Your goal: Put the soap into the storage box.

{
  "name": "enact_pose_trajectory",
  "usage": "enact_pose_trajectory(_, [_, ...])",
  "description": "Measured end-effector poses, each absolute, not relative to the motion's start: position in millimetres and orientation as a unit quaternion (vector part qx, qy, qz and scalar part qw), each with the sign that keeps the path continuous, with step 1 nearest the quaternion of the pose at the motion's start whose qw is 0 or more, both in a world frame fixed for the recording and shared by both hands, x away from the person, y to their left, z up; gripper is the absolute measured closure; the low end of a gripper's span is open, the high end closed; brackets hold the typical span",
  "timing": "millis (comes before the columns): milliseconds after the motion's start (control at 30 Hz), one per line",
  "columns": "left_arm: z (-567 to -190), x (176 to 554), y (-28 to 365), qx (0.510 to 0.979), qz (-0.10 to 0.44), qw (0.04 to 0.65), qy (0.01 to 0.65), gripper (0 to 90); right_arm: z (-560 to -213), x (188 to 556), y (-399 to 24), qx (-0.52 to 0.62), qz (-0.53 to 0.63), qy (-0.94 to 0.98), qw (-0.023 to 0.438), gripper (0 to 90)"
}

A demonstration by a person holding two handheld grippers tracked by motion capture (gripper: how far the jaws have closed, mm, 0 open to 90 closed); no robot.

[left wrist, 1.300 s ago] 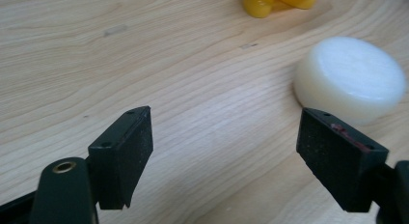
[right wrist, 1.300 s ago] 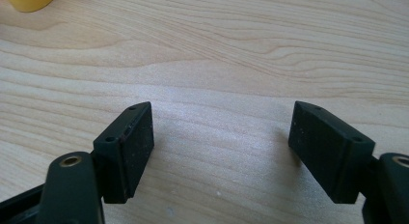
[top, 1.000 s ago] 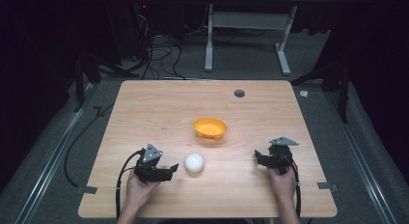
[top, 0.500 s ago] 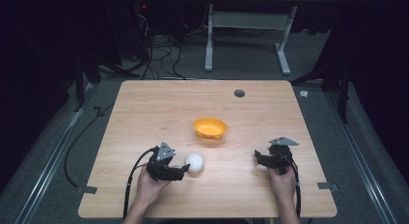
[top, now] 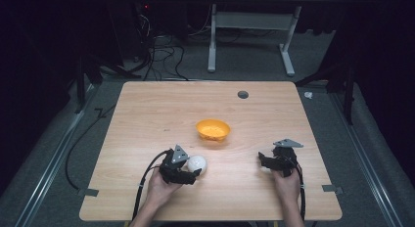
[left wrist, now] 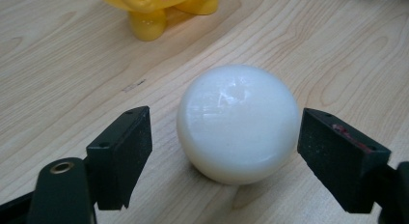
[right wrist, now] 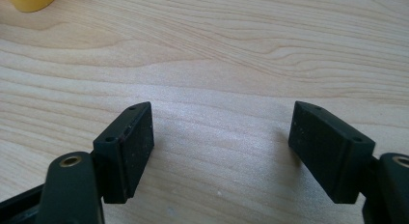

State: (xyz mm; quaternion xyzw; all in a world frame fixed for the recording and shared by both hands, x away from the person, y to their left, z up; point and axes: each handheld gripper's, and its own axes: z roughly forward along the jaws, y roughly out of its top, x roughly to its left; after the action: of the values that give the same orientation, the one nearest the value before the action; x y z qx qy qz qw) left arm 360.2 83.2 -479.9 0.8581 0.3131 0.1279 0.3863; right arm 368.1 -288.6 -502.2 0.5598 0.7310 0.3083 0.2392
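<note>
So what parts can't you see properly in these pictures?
- Yellow bowl, left gripper view: cut off by the top edge, so only its feet and base show.
- Yellow bowl, right gripper view: just a corner at the top left edge.
- White ball: its underside and far side are hidden by the ball itself.
- Small white thing on the floor, high view: too small to tell.

A pale wood-grain surface [top: 147,114] with a smooth, matt finish is shown. A white ball [left wrist: 238,122] looks glossy and smooth, with soft highlights. A yellow bowl [top: 213,129] appears to be shiny plastic. The black jaws are seen as matt, with finely textured faces.
</note>
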Motion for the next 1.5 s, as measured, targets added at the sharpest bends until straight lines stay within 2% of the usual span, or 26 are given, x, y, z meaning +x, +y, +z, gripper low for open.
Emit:
enact_pose_trajectory(700, [-493,367,66,0.869,0.121,0.366,0.31,22.1,-502,368,-288,0.559,0.309,0.731,0.239,24.8])
enact_pose_trajectory(1500, [-493,369,64,0.873,0.116,0.353,0.314,23.2,-502,368,-288,0.558,0.309,0.732,0.239,24.8])
